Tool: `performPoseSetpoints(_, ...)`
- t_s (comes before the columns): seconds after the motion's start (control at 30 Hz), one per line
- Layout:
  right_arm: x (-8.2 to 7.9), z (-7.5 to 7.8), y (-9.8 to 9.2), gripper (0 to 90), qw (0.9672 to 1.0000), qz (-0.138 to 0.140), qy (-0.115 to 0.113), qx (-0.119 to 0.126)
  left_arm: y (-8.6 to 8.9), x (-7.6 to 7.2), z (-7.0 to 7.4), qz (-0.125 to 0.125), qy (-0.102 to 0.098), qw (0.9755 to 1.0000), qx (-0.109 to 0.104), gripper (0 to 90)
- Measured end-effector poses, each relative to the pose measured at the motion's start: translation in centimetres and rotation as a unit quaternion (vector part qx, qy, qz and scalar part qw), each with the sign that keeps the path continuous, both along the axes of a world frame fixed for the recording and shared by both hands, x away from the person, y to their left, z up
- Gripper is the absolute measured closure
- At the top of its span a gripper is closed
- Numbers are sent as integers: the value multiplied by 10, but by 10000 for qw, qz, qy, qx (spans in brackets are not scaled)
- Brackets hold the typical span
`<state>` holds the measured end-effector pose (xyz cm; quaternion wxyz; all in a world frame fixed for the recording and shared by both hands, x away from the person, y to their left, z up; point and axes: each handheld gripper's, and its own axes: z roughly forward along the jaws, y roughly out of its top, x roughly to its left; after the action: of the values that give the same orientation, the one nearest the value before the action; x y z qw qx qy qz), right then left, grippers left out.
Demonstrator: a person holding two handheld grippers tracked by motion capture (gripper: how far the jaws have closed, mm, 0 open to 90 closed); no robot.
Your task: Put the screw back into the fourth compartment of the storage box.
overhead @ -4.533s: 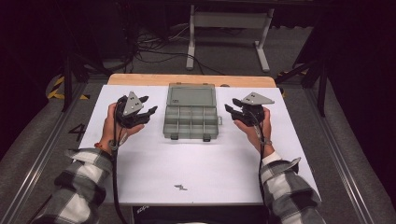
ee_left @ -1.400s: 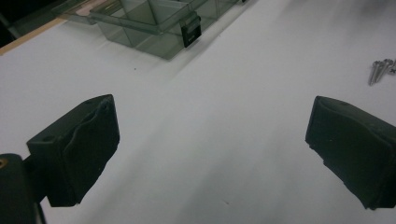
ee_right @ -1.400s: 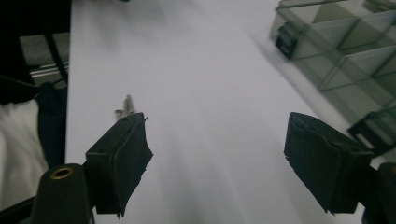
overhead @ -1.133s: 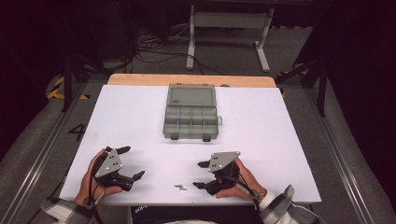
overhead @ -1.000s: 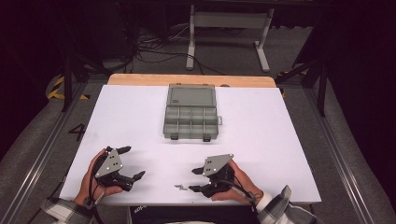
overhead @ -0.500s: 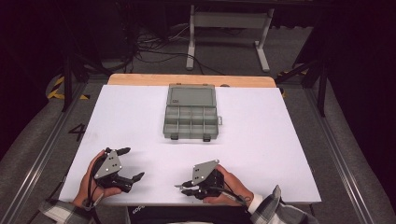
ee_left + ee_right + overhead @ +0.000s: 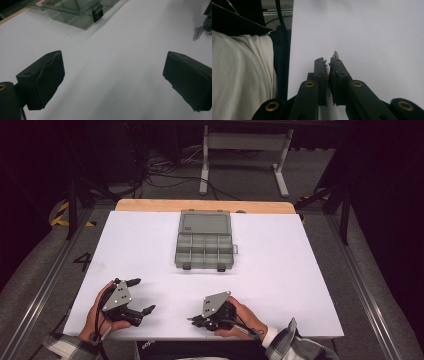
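Right gripper [image 7: 196,321] sits low at the near edge of the white table [image 7: 280,285] in the high view, its tips pointing toward your left hand, and its jaws have just been closing. The screws are too small to make out there. Your left gripper [image 7: 138,296] rests well apart to the left with its jaws spread wide and nothing between them. The grey compartment box [image 7: 205,246] lies open at the far middle, straight ahead of both hands, so any carry from here runs forward and slightly right.

From the left gripper view, the two black pads [image 7: 43,75] stand far apart over bare table. At the upper right edge you see two screws [image 7: 197,32] lying side by side, just beside the tip of the other gripper. The corner of the box [image 7: 75,12] shows at the upper left.

From the right gripper view, your jaws [image 7: 328,65] are drawn nearly together, and a threaded screw tip [image 7: 336,55] pokes out beyond them, its long axis running along the jaws. It looks pinched between the pads, though the contact itself is hidden. Your right hand is clearly the nearer one to the screws.
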<state>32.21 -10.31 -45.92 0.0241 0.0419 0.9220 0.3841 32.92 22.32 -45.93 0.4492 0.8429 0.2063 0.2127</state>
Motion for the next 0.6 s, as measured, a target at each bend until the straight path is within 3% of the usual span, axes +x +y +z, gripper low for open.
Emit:
performPoseSetpoints(0.37,-2,1,-1,885,10000,44,-28,-13,0,0,0,-6,-2,10000,-1,45)
performPoseSetpoints(0.6,-3,10,-7,886,9998,37,-140,135,0,0,1,7,-13,10000,-20,44)
